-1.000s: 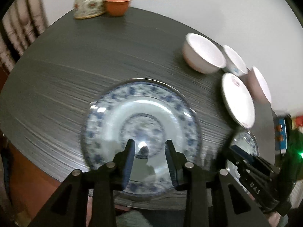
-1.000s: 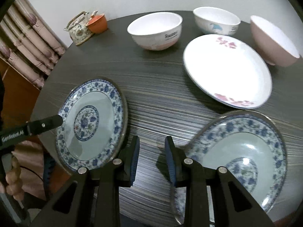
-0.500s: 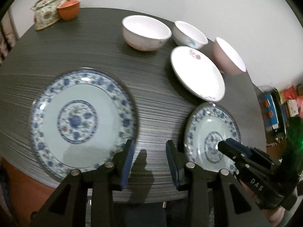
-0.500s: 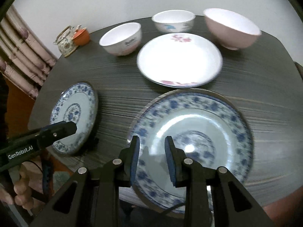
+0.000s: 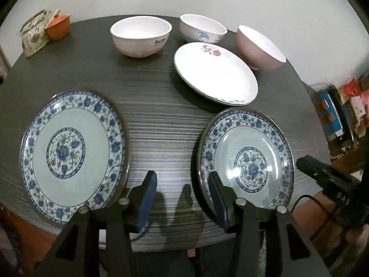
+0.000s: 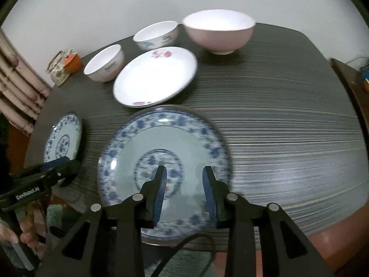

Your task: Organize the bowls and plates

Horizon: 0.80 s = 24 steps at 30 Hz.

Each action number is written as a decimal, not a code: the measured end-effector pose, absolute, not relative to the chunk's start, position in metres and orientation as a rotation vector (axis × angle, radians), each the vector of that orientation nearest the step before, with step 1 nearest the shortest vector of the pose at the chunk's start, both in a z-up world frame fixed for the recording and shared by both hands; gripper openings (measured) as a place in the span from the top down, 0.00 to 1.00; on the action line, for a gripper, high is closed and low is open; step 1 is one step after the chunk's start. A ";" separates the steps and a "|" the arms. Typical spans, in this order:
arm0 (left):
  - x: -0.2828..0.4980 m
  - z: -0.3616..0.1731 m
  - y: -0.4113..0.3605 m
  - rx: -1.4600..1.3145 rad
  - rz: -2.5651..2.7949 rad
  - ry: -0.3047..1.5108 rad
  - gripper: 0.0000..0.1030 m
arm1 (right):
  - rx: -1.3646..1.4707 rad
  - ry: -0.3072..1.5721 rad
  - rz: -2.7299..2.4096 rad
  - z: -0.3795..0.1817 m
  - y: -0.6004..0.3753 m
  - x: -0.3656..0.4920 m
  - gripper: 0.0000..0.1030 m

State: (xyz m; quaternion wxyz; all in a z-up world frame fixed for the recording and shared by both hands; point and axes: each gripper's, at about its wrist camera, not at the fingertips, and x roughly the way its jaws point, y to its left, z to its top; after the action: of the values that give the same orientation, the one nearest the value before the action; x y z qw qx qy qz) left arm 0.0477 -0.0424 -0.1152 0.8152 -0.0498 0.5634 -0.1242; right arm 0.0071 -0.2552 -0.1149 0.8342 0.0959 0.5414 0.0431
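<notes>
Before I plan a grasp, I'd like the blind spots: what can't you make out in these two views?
- Right plate, right wrist view: pattern smeared by motion blur; near rim hidden behind the right gripper.
- Bowl lettering, left wrist view: too small to read.
- Teapot, left wrist view: partly behind the orange cup.
- Left plate, right wrist view: near edge covered by the left gripper.

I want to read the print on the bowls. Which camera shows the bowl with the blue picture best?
The left wrist view: the bowl with the blue picture is sharp there, its print facing the camera. The right wrist view shows it softer.
</notes>
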 end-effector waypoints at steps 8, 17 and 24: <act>0.055 -0.129 -0.051 -0.205 -0.334 1.239 0.53 | 0.334 1.178 0.156 -0.129 -0.310 0.001 0.65; 0.063 -0.149 -0.050 -0.370 -0.422 1.322 0.53 | 0.614 1.214 0.355 -0.163 -0.343 0.004 0.65; 0.070 -0.159 -0.046 -0.421 -0.404 1.356 0.53 | 0.658 1.234 0.394 -0.177 -0.345 0.013 0.65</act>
State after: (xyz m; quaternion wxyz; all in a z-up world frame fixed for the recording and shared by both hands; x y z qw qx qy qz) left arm 0.0702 -0.0459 -0.1593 0.7396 -0.1921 0.6183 -0.1839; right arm 0.0125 -0.3449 -0.1769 0.7475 0.3010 0.5641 0.1800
